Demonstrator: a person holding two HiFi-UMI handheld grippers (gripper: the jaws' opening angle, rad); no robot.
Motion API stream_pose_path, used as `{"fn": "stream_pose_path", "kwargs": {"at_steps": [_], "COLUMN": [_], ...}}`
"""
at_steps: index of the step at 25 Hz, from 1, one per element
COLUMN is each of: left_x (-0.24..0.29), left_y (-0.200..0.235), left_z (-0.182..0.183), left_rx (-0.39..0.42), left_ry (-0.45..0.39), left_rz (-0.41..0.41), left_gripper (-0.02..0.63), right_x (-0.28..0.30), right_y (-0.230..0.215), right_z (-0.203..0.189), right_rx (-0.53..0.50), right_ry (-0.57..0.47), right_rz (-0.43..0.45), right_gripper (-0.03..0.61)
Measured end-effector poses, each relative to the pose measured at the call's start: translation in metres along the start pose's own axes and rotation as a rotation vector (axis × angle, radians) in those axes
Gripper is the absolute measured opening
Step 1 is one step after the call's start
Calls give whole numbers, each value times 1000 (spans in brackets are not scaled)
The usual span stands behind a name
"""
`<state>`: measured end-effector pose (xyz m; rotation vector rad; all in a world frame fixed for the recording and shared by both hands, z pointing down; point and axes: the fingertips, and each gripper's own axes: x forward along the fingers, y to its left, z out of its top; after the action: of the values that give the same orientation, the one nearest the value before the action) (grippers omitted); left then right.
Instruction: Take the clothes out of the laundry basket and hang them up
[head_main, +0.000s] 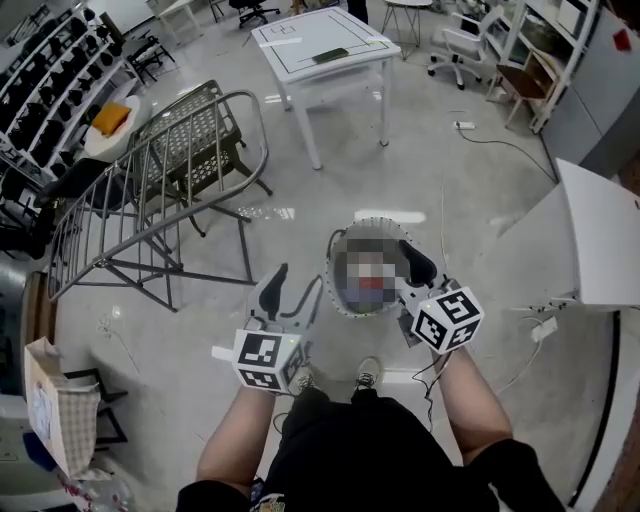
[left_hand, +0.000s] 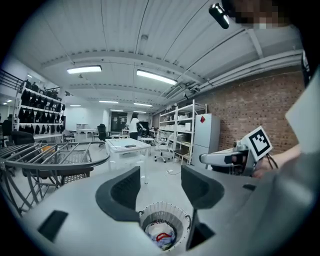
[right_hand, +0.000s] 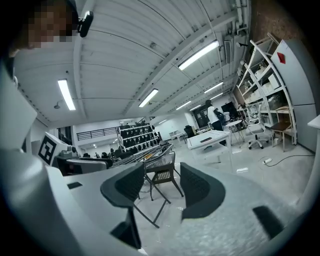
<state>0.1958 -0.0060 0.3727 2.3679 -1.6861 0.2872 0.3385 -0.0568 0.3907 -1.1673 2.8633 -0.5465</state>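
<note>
The person stands over the laundry basket (head_main: 372, 222), which sits on the floor just before the feet. The clothes (left_hand: 161, 236) are all inside it, a crumpled heap of light cloth with something red; nothing hangs on the drying rack (head_main: 150, 190) at the left, so I think the work has not really begun.

The left gripper (head_main: 293, 295) is held above the near edge of the basket with its jaws apart and nothing between them. The right gripper (head_main: 415, 275) is the same, jaws wide and empty, and it points more toward the rack than into the basket.

What I would fear:
- The basket looks light and its wall is thin. If a jaw goes down too close to the rim, it may pinch the wall together with the cloth, and the whole basket comes up.
- The pieces lie tangled. A pull on one can drag a second out, and it falls on the floor.
- Thin cloth taken only at an edge can slip out on the way to the rack.
- The rack is well apart from the basket and its legs spread wide, so a long piece may trail or catch there
</note>
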Motion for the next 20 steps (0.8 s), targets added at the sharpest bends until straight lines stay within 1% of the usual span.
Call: {"fn": "stream_pose_path", "kwargs": {"at_steps": [4,7,15,20], "left_x": [23,45,98,124], "left_y": [-2,-1,8,29], "left_z": [4,6,-6,-5], "left_rx": [3,5,-6,-15], "left_ry": [7,7,31,45], "left_rz": [-25,-63,-206,-305], "left_gripper": [233,233,233,233], "right_x": [-1,4,16,38], "right_y": [-20,-36,-70,-73], "right_z": [1,0,-6,-3], "right_rx": [6,17,38,45], "right_ry": [-5,-9,-6,-2], "right_rz": [-31,-69,-214,-304], "right_gripper": [229,231,233,236]}}
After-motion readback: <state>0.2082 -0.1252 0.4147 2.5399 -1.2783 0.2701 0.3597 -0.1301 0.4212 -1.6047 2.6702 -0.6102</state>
